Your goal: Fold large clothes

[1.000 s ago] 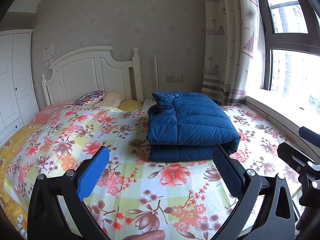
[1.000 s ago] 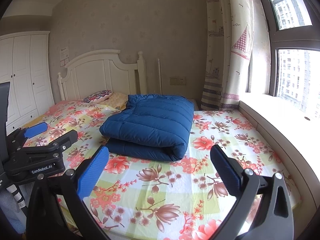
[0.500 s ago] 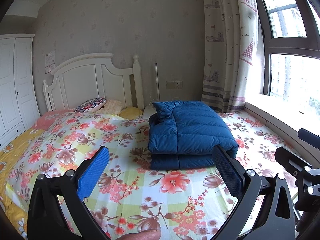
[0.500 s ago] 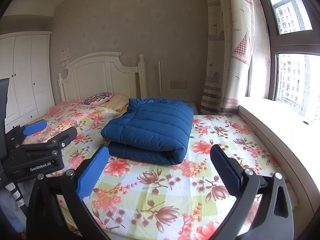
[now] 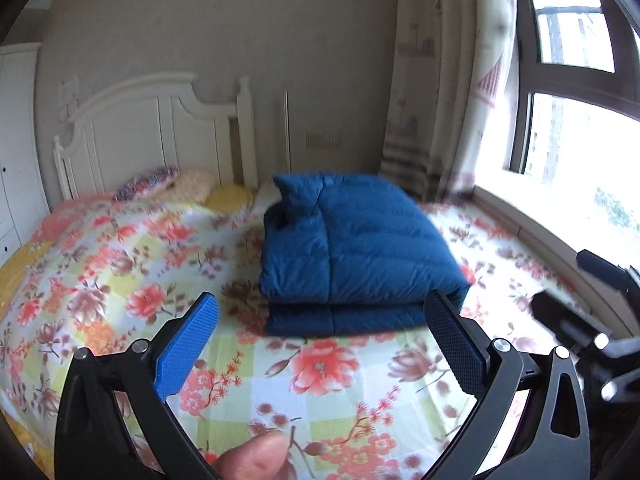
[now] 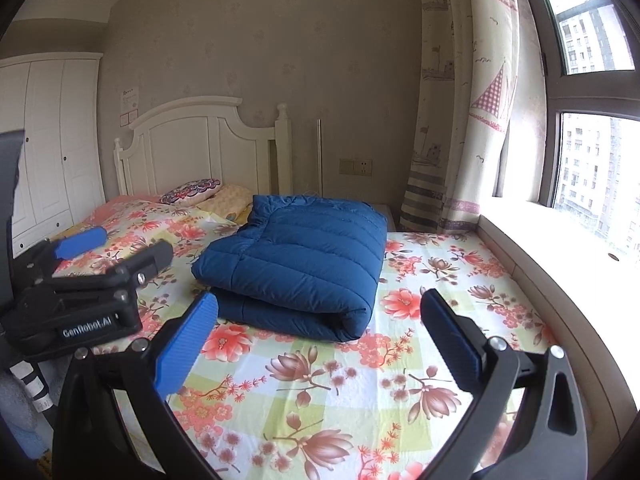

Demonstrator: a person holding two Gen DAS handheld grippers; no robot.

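Blue padded coat [image 6: 296,260] lies folded on the bed [image 6: 400,360] | our left gripper [image 5: 320,340] and right gripper [image 6: 316,340] hover level before it, fingers [image 6: 184,348] spread, empty

Pretty ordinary bedroom: beige patterned wallpaper [image 6: 320,40], a white headboard [image 6: 192,148] against it, and a white wardrobe [image 6: 52,140] on the left. A sailboat-print curtain [image 6: 472,100] hangs beside a big window [image 6: 596,140], with bright daylight pouring over the wide sill [image 6: 560,236].
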